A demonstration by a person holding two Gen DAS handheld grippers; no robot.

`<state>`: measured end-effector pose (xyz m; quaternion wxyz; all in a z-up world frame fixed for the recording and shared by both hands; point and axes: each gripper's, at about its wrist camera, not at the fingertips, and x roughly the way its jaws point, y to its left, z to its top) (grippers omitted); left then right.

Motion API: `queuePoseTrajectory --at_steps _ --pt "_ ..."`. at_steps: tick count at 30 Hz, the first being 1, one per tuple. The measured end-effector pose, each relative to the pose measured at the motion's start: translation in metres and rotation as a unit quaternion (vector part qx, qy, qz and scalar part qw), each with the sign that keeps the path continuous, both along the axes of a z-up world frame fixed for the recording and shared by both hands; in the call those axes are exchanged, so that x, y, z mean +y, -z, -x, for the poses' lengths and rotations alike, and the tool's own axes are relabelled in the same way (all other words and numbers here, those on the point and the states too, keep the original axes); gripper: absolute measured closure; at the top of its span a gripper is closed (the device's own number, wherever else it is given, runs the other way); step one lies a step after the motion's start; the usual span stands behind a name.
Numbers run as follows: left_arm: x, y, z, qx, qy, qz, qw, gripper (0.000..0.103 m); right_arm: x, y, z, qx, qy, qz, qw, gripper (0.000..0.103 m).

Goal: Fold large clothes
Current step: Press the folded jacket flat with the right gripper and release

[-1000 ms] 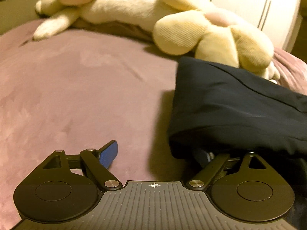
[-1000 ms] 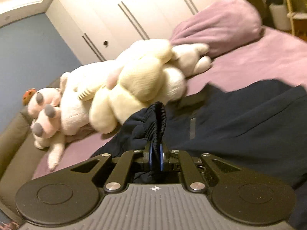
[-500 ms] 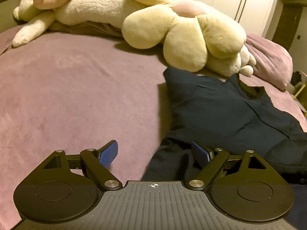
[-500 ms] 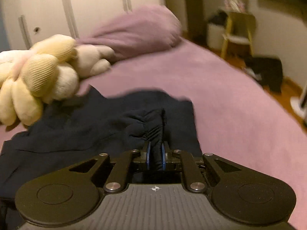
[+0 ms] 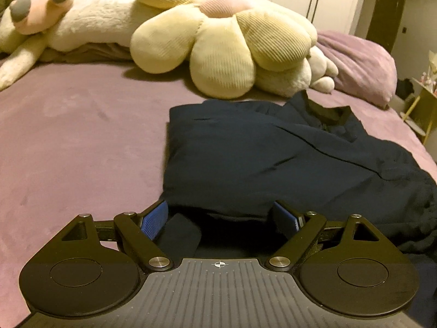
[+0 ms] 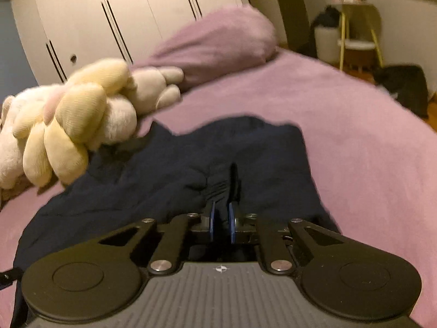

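Now right tongs lowered, closing on dark garment cuff, garment flatter

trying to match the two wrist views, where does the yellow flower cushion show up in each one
Left wrist view: the yellow flower cushion sits top centre, just beyond the far edge of the dark garment.
Right wrist view: the same cushion is at the left edge, halfway up, beside the garment's far left corner.
Shared landmark: the purple pillow, right of the cushion in both views.
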<state>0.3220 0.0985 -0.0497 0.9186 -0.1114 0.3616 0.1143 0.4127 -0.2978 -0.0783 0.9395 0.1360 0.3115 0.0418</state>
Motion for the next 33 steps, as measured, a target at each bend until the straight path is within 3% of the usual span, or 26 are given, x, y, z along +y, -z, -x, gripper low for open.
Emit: queuePoseTrajectory --at_steps 3,6,9,13,16,21,24,26,27,28,31,33 --pt "-0.004 -0.001 -0.001 0.001 0.005 -0.006 1.0000 0.012 0.003 0.001 -0.003 -0.009 0.039 0.071 0.997 0.093" --pt "-0.009 0.002 -0.004 0.006 0.007 -0.011 0.9999 0.012 0.002 -0.008 0.014 -0.046 0.030 0.046 0.997 0.092" --pt "-0.011 0.002 -0.005 0.010 0.008 -0.006 0.9999 0.012 0.017 -0.013 0.023 -0.047 -0.019 0.016 0.999 0.092" --pt "-0.011 0.001 -0.005 0.014 0.013 -0.012 0.9997 0.012 0.027 0.000 0.022 0.004 -0.054 -0.038 0.998 0.090" --pt "-0.010 0.002 -0.006 0.018 0.014 -0.015 0.9996 0.011 0.030 0.019 0.012 0.059 -0.045 -0.034 0.997 0.092" --pt "-0.006 0.004 -0.002 0.028 0.009 0.003 0.9996 0.011 0.032 0.024 0.002 0.058 -0.040 -0.021 0.997 0.094" --pt "-0.004 -0.003 0.008 0.024 0.025 0.023 0.9991 0.011 0.014 0.018 0.002 0.076 -0.012 -0.094 0.993 0.086" --pt "-0.003 -0.007 0.015 0.018 0.036 0.050 0.9979 0.011 -0.005 0.017 0.013 0.086 0.009 -0.170 0.982 0.066" --pt "-0.003 -0.009 0.017 0.016 0.040 0.067 0.9968 0.011 -0.015 0.018 0.021 0.093 0.027 -0.203 0.974 0.042" --pt "-0.004 -0.009 0.019 0.013 0.046 0.088 0.9950 0.011 -0.022 0.022 0.033 0.096 0.043 -0.226 0.968 0.036" --pt "-0.008 0.000 0.011 0.019 0.058 0.146 0.9874 0.012 -0.037 0.038 0.055 0.110 0.067 -0.293 0.947 0.038" --pt "-0.010 0.009 0.002 0.025 0.052 0.182 0.9817 0.015 -0.037 0.044 0.053 0.118 0.072 -0.308 0.941 0.040"
